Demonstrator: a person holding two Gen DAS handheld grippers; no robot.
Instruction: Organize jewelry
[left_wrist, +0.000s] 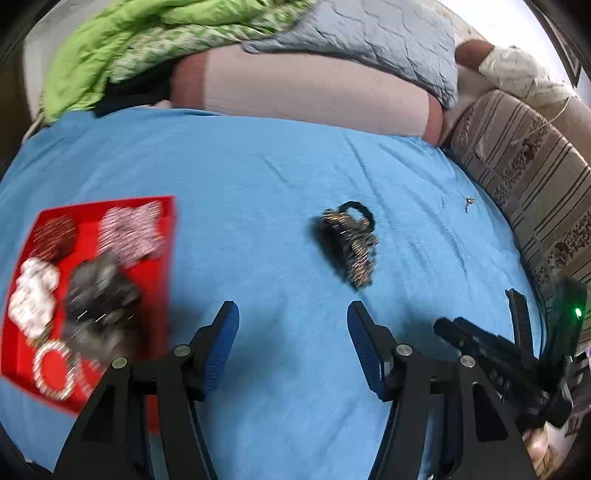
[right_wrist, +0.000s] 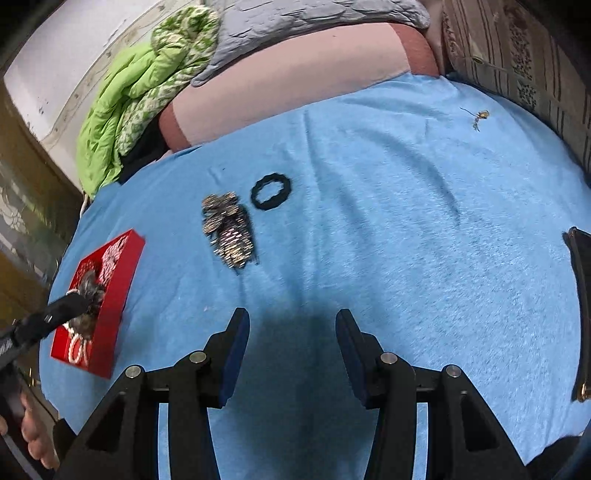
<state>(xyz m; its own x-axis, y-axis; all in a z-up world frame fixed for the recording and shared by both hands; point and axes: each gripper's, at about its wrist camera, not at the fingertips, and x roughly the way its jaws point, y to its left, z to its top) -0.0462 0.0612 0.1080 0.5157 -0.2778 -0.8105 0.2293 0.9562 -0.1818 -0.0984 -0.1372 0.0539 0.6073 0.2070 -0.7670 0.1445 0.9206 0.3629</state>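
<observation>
A red box (left_wrist: 162, 236) (right_wrist: 127, 273) lies on the blue bedcover at the left, with several jewelry pieces in it: white beads (left_wrist: 33, 291), a dark metallic piece (left_wrist: 99, 295) and a beaded ring (left_wrist: 51, 369). A dark, glittering jewelry piece (left_wrist: 351, 247) (right_wrist: 229, 229) lies mid-bed with a black ring band (right_wrist: 270, 191) beside it. A small gold piece (left_wrist: 468, 202) (right_wrist: 480, 116) lies far right. My left gripper (left_wrist: 293, 328) is open and empty above the cover. My right gripper (right_wrist: 291, 328) is open and empty; it also shows in the left wrist view (left_wrist: 480, 332).
Pillows and a green quilt (left_wrist: 122, 48) are piled at the head of the bed. A striped cushion (left_wrist: 524, 173) runs along the right side. A dark pouch with a zipper (right_wrist: 581, 302) lies at the right edge. The left gripper's tip (right_wrist: 62, 310) reaches over the red box.
</observation>
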